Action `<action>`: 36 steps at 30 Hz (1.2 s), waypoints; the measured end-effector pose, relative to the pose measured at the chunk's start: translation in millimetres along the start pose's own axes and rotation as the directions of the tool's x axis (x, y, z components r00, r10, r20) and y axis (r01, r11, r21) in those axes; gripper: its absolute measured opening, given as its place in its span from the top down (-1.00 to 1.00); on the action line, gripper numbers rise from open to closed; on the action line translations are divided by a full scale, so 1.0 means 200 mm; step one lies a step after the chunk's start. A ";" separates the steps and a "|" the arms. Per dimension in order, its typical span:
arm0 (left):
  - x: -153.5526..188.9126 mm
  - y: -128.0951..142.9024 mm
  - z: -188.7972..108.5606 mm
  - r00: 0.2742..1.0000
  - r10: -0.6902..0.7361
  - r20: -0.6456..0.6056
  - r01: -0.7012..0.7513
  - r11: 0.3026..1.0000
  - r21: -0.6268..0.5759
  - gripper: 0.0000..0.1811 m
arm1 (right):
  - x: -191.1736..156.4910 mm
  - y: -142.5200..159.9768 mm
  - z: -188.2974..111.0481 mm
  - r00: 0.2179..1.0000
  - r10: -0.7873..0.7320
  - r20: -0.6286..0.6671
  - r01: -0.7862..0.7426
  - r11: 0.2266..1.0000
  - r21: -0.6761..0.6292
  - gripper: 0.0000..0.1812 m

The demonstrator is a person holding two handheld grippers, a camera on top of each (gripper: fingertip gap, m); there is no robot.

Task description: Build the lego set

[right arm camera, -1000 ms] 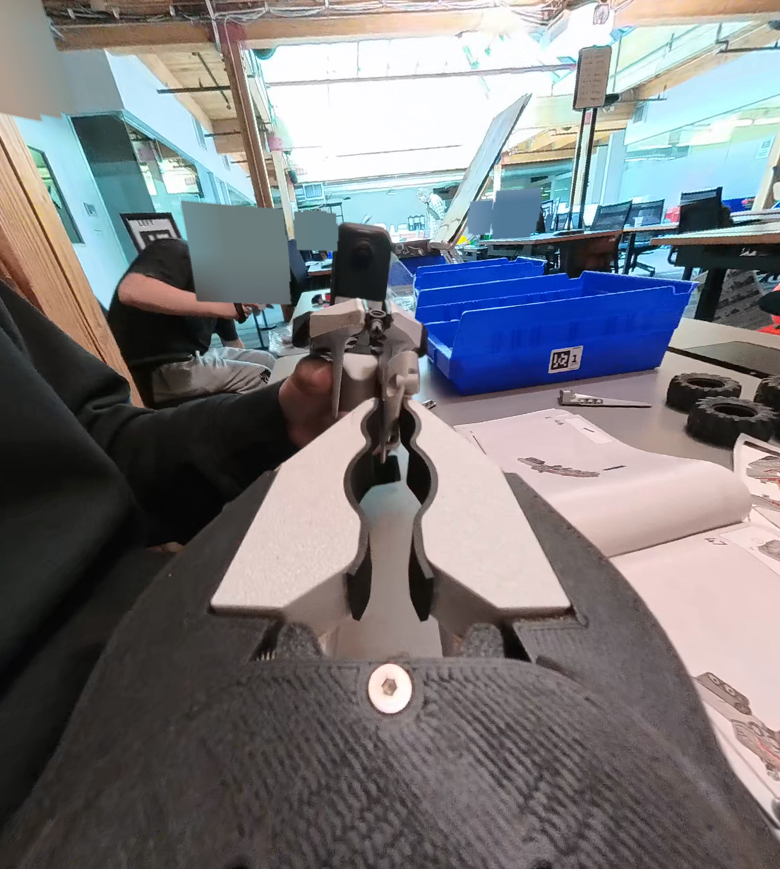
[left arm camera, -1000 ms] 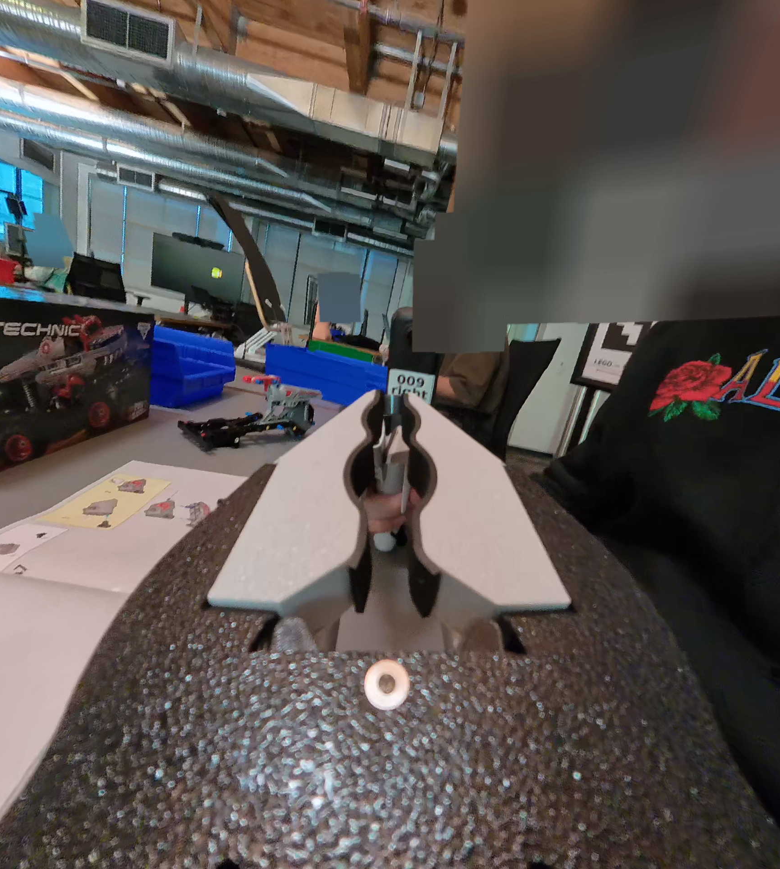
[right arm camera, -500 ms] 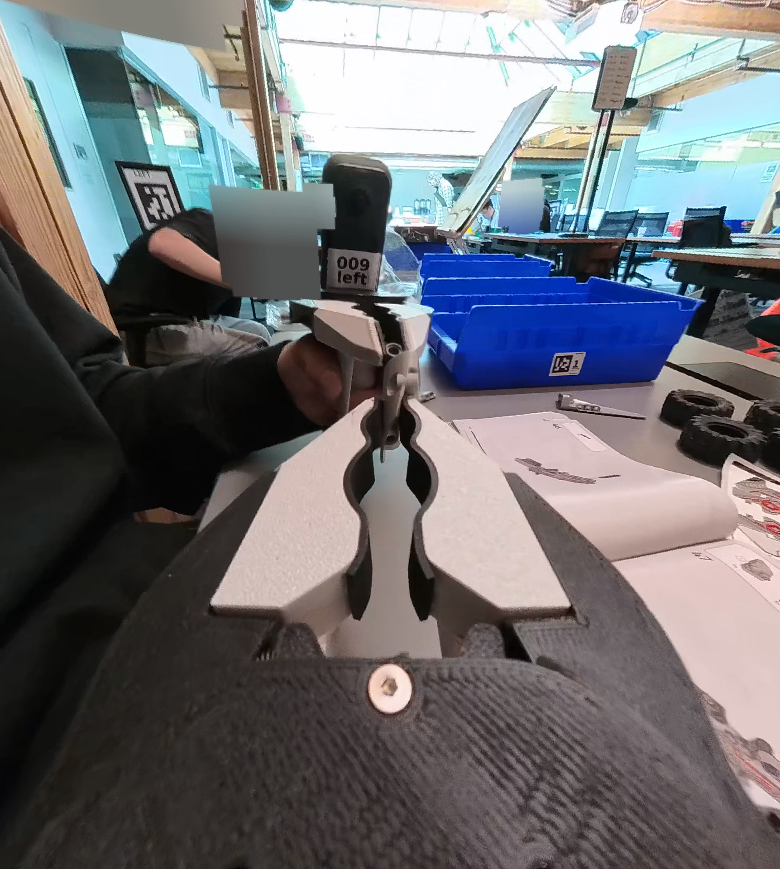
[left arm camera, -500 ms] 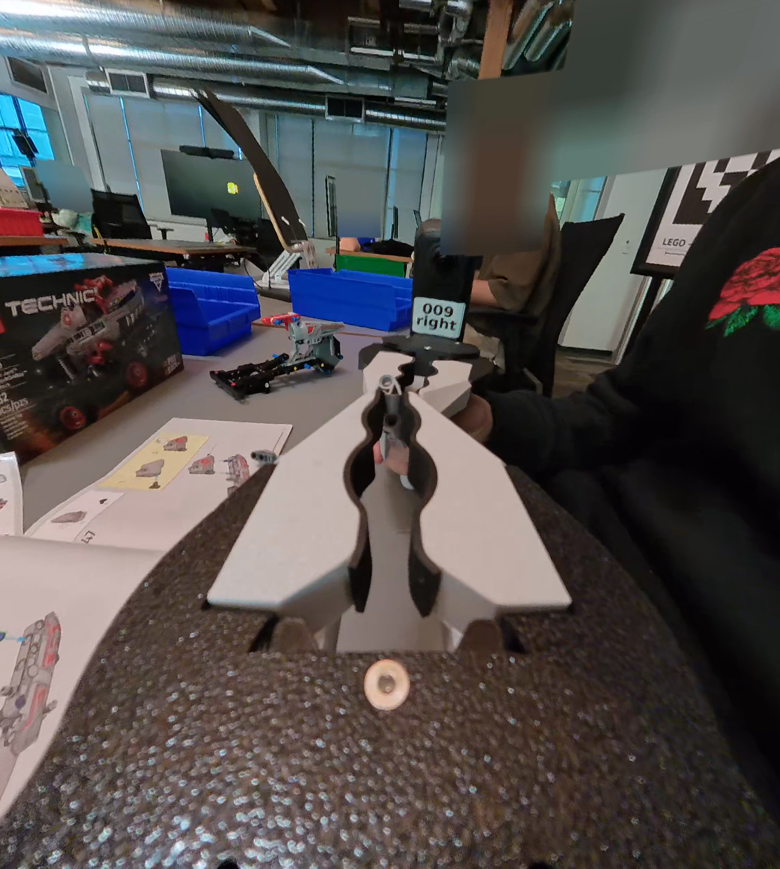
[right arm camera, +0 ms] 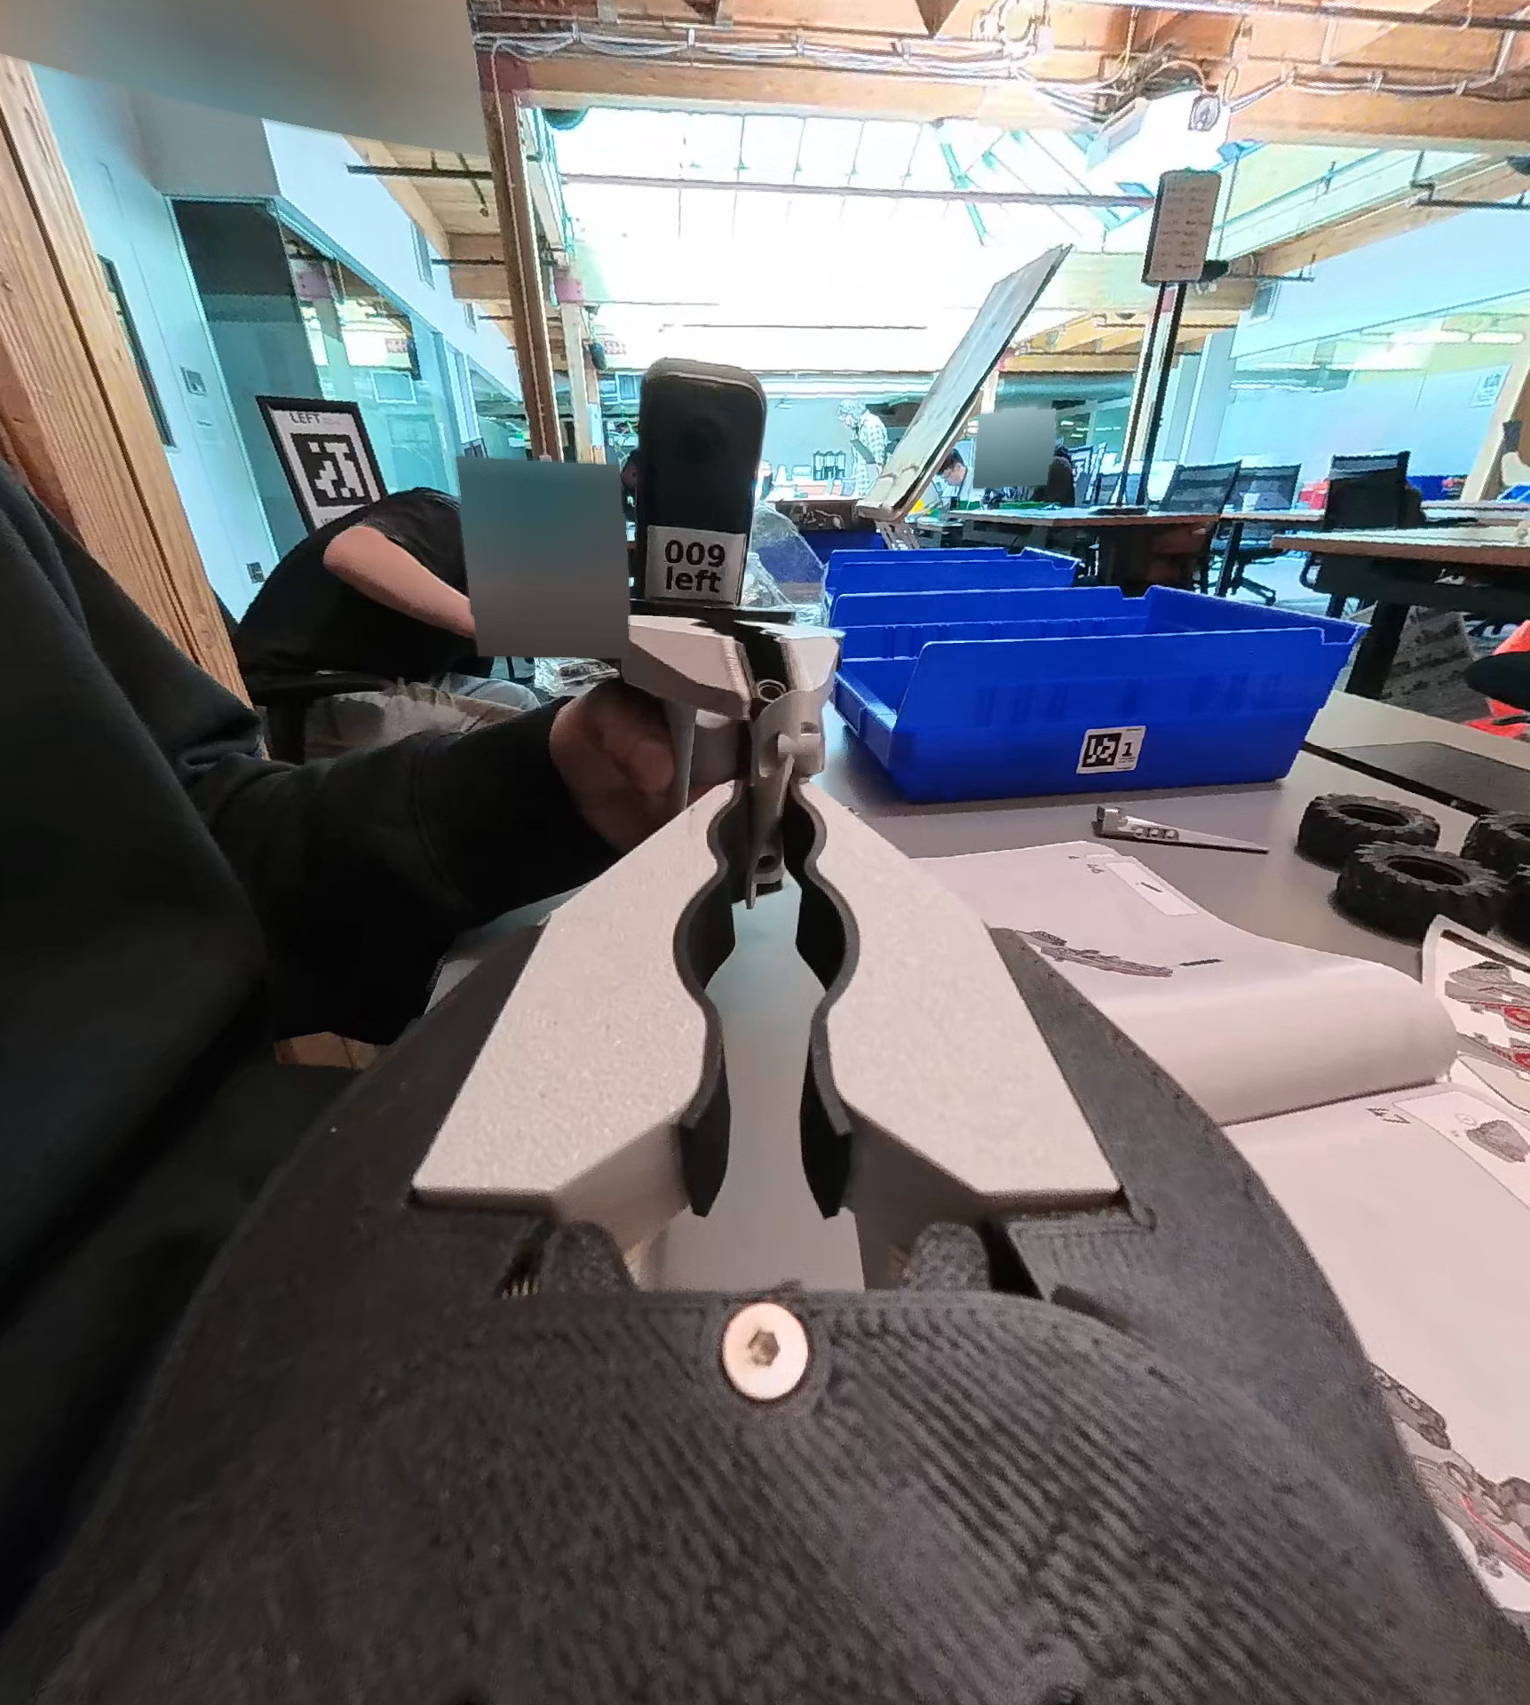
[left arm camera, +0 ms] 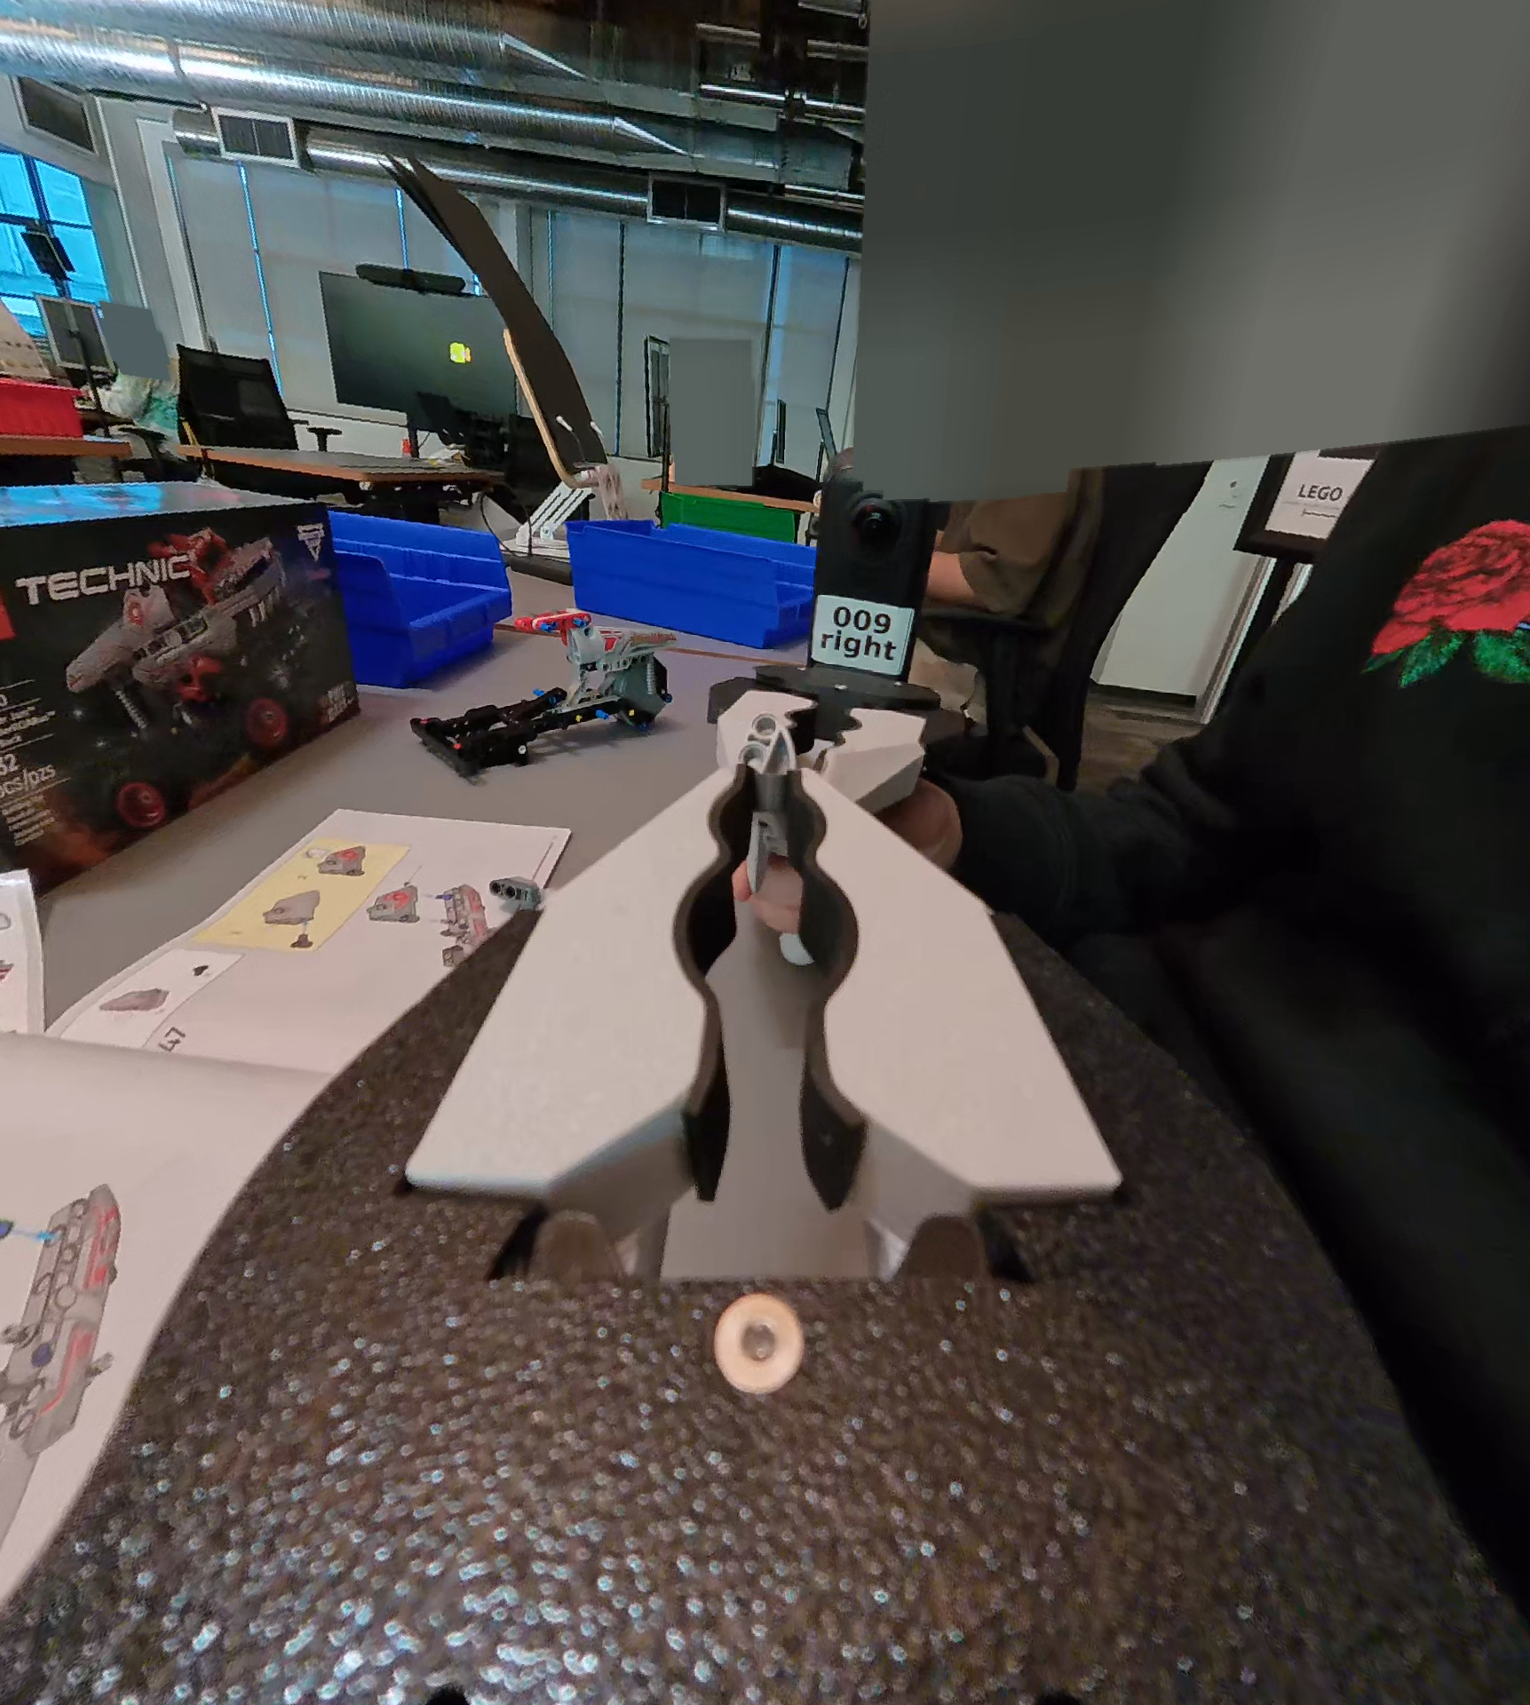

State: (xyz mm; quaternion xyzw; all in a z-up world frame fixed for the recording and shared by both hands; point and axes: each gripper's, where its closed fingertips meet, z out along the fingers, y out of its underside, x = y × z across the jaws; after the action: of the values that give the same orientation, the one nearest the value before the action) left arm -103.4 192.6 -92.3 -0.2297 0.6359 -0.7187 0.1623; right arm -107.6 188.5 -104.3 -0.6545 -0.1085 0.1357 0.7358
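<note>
My left gripper (left arm camera: 765,793) is shut on a small grey lego piece (left arm camera: 768,747) that sticks up past its tips. My right gripper (left arm camera: 821,747) faces it tip to tip just beyond, held by a hand. In the right wrist view my right gripper (right arm camera: 765,821) is shut on a grey lego piece (right arm camera: 784,747), and the left gripper (right arm camera: 742,673) grips the same cluster from the far side. Both are held in the air in front of the person's black top. I cannot tell whether this is one piece or two joined.
A half-built black and grey chassis (left arm camera: 549,706), the set's box (left arm camera: 124,664) and blue bins (left arm camera: 429,600) stand on the grey table. The open instruction booklet (left arm camera: 346,913) carries a small grey part (left arm camera: 516,890). Black tyres (right arm camera: 1425,867) and a grey wedge piece (right arm camera: 1176,835) lie by another blue bin (right arm camera: 1075,701). My left and right fingertips are right by each other.
Both grippers have tilted and shifted slightly while staying tip to tip. Both stay shut on the grey piece; more of the table and booklet now shows in the left wrist view.
</note>
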 end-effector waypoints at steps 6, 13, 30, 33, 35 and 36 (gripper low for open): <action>0.00 -0.01 0.02 0.997 -0.081 -0.004 0.081 0.997 0.014 0.94 | 0.01 -0.03 -0.01 1.000 -0.014 -0.020 0.015 0.999 0.036 0.94; 0.00 0.01 0.02 0.999 -0.038 0.030 0.041 0.996 -0.078 0.94 | 0.00 -0.02 -0.02 0.996 -0.086 -0.027 0.086 0.996 0.000 0.94; 0.09 0.08 0.06 0.995 0.089 -0.052 -0.098 0.976 -0.196 0.94 | -0.08 0.03 -0.08 0.976 0.064 0.210 -0.053 0.997 -0.055 0.94; 0.10 0.07 0.06 0.992 0.116 -0.055 -0.124 0.974 -0.191 0.94 | -0.09 0.02 -0.08 0.965 0.107 0.238 -0.099 0.994 -0.042 0.94; 0.11 0.05 0.07 0.990 0.129 -0.049 -0.135 0.974 -0.182 0.94 | -0.10 -0.01 -0.09 0.954 0.142 0.264 -0.144 0.990 -0.012 0.95; 0.11 0.06 0.07 0.990 0.132 -0.040 -0.138 0.970 -0.199 0.94 | -0.10 -0.01 -0.09 0.952 0.153 0.264 -0.157 0.988 -0.005 0.95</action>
State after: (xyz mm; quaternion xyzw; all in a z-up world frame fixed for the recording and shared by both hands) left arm -114.8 167.7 -99.4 -0.1915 0.7216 -0.6410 0.1782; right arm -119.3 164.9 -103.7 -0.6314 -0.1524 0.2798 0.7070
